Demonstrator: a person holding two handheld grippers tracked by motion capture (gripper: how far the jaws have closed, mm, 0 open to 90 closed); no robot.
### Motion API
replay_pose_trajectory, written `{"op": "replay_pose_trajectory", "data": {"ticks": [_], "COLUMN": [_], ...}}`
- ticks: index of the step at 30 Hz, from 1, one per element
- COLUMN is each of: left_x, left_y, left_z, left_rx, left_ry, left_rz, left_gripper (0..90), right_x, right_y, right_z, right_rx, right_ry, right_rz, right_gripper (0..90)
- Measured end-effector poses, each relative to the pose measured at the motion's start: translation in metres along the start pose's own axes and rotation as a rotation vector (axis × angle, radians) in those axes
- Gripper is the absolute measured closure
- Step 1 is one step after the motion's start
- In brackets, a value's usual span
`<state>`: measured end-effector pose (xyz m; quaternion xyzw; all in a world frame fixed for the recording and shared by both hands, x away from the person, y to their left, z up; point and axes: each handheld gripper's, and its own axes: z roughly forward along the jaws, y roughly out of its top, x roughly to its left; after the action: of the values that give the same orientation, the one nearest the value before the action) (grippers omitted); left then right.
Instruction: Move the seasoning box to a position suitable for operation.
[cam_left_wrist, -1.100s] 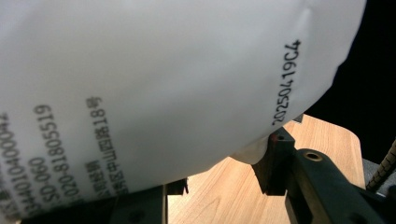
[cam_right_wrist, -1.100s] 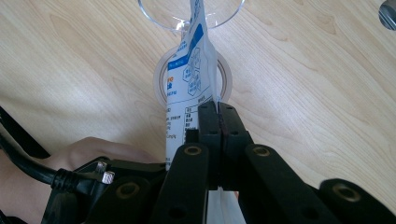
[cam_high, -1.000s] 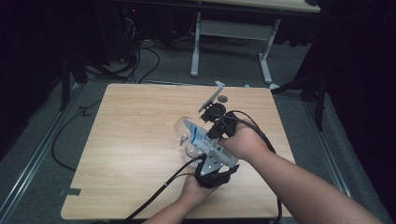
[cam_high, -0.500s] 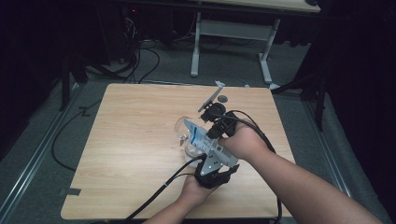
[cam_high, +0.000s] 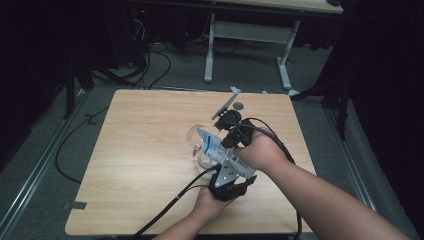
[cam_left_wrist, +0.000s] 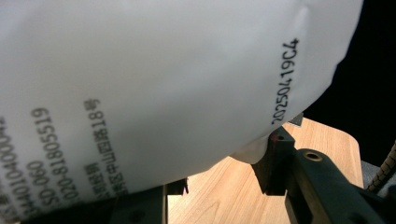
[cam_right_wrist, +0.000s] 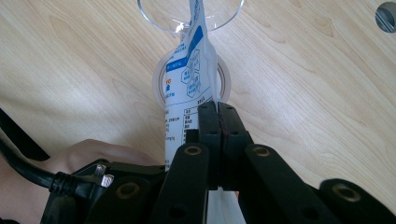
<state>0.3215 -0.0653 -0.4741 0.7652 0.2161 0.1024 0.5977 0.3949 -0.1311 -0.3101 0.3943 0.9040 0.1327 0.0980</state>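
Observation:
A white pouch with blue print (cam_high: 212, 145) is held tilted between both grippers, its lower end over a clear glass vessel (cam_high: 196, 140) on the wooden table (cam_high: 145, 150). My right gripper (cam_high: 231, 131) is shut on the pouch's thin edge; in the right gripper view the jaws (cam_right_wrist: 218, 116) pinch the pouch's seam (cam_right_wrist: 187, 79), with the glass rim (cam_right_wrist: 156, 21) beyond. My left gripper (cam_high: 226, 180) holds the pouch's fat body from below; in the left gripper view the white pouch (cam_left_wrist: 154, 79) bulges between the jaws (cam_left_wrist: 224, 163).
A small dark disc (cam_high: 239, 105) lies on the table behind the right gripper, also seen as a grey disc (cam_right_wrist: 386, 16). A pale ring (cam_right_wrist: 225, 79) lies on the table under the pouch. Black cables (cam_high: 170, 205) trail off the near edge.

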Motion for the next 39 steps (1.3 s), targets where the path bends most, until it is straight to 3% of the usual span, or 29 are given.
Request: {"op": "replay_pose_trajectory", "data": {"ticks": [39], "left_x": [-0.0017], "left_y": [0.0060], "left_z": [0.0001], "left_rx": [-0.024], "left_ry": [-0.003], "left_rz": [-0.005], "left_gripper": [61.6], "right_x": [0.0003], "right_y": [0.0005], "right_z": [-0.0064], "right_rx": [-0.013], "right_ry": [-0.003], "right_rz": [-0.007], "right_gripper": [90.0]}}
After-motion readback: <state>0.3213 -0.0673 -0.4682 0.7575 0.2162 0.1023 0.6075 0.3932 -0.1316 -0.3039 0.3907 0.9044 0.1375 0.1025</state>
